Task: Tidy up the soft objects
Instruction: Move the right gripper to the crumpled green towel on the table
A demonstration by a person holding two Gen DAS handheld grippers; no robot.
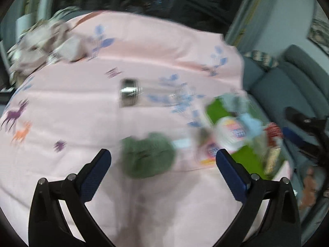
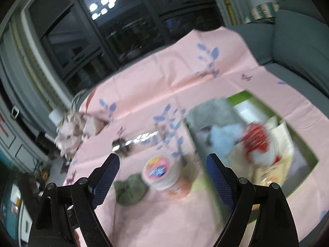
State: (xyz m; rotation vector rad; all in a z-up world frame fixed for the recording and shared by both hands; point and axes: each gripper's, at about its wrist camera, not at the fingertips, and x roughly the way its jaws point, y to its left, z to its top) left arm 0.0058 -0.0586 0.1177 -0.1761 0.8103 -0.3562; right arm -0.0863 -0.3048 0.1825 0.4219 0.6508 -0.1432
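Observation:
Both views are motion-blurred. A crumpled olive green cloth (image 1: 147,157) lies on the pink tablecloth (image 1: 82,111), just ahead of my open, empty left gripper (image 1: 163,159). It also shows in the right wrist view (image 2: 130,191), low between the fingers of my open, empty right gripper (image 2: 162,165). A green box (image 2: 308,158) on the right holds a grey cloth (image 2: 213,111), a light blue soft thing (image 2: 224,135), a red-and-white soft thing (image 2: 257,142) and paper packets. A patterned beige cloth (image 1: 41,43) lies bunched at the far left.
A round white tub with a pink and blue lid (image 2: 159,173) stands beside the green box. A clear bottle with a metal cap (image 1: 128,92) lies on the tablecloth. A grey sofa (image 1: 287,82) is at the right, dark windows (image 2: 92,30) behind.

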